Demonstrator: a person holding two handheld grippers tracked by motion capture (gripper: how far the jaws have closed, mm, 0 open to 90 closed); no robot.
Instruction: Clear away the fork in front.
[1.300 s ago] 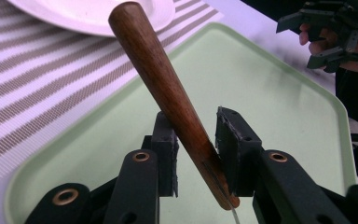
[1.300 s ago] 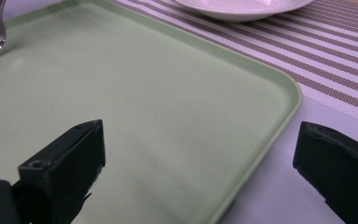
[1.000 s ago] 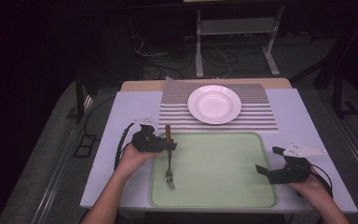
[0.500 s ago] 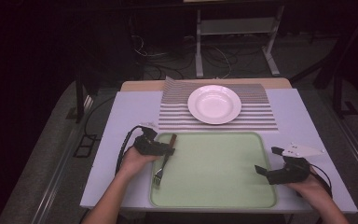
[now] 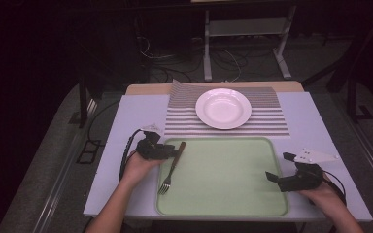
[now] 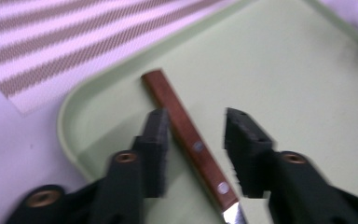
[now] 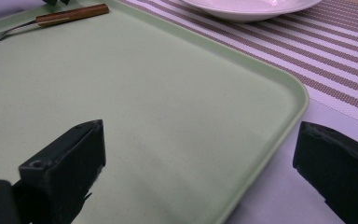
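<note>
Jaws of the left gripper (image 6: pixel 193 147) stand either side of the brown wooden handle of a fork (image 6: pixel 189 140), low in the centre of the left gripper view; they have just been closing, yet one pad lies close beside the handle and the other stands clear of it, so the fork lies between them ungripped. Seen from the high view, the same gripper (image 5: pixel 174 151) sits at the left edge of the frame's middle band, the fork (image 5: pixel 171 168) running down from it with its tines toward the lower left, resting flat on the green tray (image 5: pixel 223 208). To take the fork well, the closing should probably bring both pads square onto the wooden flats, behind the rivets and away from the metal neck, with the handle centred so that it does not swivel when lifted. Farther out, the right gripper (image 5: pixel 275 172), at the lower right of the high view, has its jaws wide apart astride the tray's right rim, holding nothing. Apart from the fork, the tray carries nothing. Above it in the frame, a white plate (image 5: pixel 223 108) rests empty on a striped placemat (image 5: pixel 267 114), which lies on the pale table (image 5: pixel 131 116).
</note>
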